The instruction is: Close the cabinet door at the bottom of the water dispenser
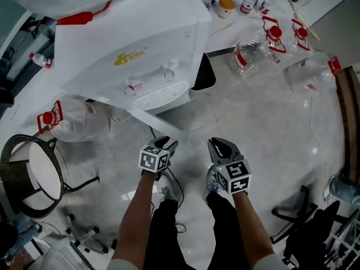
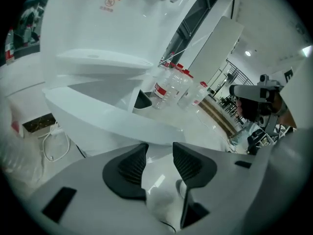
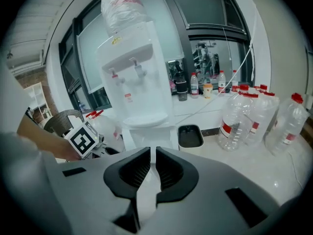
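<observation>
Both empty: left tongs (image 2: 159,155) parted, right tongs (image 3: 152,163) clenched; yellow logo (image 1: 130,57) on water dispenser (image 1: 112,32) illegible.

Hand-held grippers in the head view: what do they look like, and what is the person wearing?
The left hand-held gripper and right hand-held gripper are grey with black ribbed pads; each bears a cube of black-and-white square markers. The person wears dark trousers.
</observation>
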`<state>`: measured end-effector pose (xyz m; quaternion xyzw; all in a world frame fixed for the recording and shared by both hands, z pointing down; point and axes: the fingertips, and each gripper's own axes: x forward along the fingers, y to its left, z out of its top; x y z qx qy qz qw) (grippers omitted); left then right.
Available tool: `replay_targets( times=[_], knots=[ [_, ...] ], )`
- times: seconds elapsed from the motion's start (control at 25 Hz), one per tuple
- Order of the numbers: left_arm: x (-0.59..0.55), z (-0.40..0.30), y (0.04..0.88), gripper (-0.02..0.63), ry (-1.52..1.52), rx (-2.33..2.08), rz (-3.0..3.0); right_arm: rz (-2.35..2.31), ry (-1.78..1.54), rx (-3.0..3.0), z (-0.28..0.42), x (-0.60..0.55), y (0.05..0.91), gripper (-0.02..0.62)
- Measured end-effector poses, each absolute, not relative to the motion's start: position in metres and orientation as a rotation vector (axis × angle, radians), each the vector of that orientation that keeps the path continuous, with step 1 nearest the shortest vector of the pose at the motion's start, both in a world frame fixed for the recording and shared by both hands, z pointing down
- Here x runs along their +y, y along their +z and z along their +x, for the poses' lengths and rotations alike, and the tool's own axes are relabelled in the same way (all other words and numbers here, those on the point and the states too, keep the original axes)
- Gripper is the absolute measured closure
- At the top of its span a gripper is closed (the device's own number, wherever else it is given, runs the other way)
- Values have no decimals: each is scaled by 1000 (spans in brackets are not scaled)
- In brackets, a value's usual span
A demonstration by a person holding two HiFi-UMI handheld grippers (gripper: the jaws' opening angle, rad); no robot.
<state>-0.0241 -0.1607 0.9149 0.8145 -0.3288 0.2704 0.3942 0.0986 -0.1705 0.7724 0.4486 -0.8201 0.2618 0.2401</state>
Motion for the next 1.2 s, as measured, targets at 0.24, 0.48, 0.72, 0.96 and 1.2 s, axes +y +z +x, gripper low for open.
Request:
replay_targets(
  times=[0.24,0.48,0.72,0.96,1.2],
  knots=[
    [-194,0,926,436,765,-860,2086,1235,699,-2243,120,-183,781,534],
    [-228,21,939,436,724,-917,2068,1267,708,-2225,143,-201,797,534],
    [-265,28,947,436,652,-1004,2045,1295,686,-2208,159,-226,810,534],
    [-299,29,952,436,611,-1060,2051,1319,668,-2208,166,-249,816,534],
    [-330,27,958,436,572,-1143,2044,1341,650,-2229,168,-270,814,534]
  ],
)
